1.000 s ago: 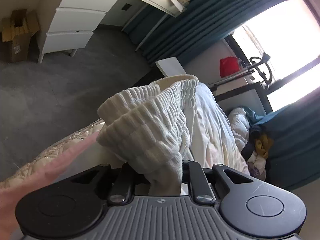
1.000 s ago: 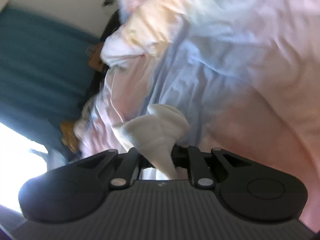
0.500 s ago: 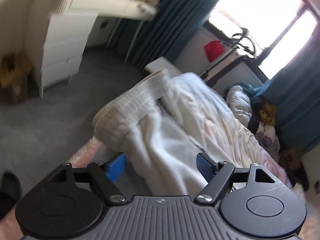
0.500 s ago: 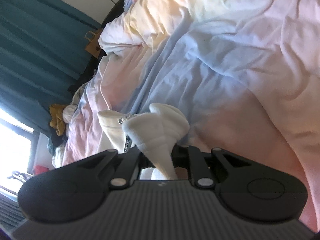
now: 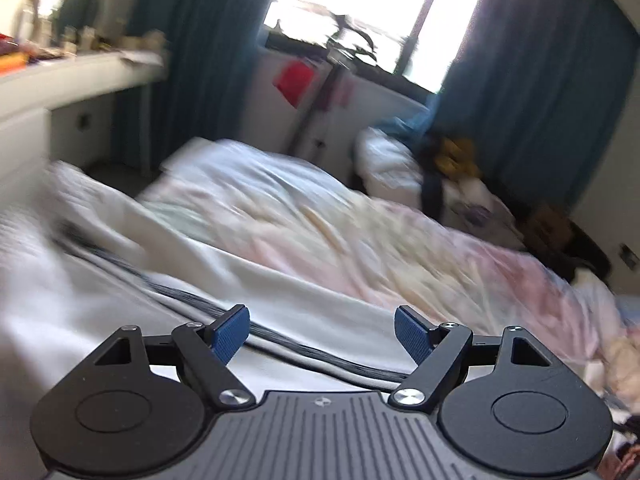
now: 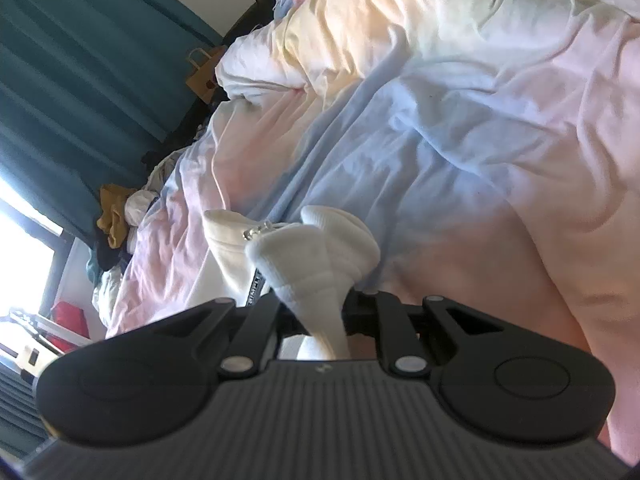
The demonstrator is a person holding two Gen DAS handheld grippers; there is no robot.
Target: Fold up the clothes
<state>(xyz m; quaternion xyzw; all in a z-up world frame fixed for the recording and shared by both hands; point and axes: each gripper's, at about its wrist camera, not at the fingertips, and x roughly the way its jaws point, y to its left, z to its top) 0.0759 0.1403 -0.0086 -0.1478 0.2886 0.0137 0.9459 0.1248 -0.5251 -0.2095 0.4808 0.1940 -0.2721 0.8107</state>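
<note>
Left wrist view: the left gripper (image 5: 322,330) stands spread wide and empty above the white garment (image 5: 100,240) on the bed (image 5: 400,240), while the right gripper (image 6: 320,304) is clamped on a bunched ribbed fold of it.

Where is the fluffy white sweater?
The white sweater is pinched in the right tongs, low in the right wrist view, over the rumpled pastel duvet.
</note>
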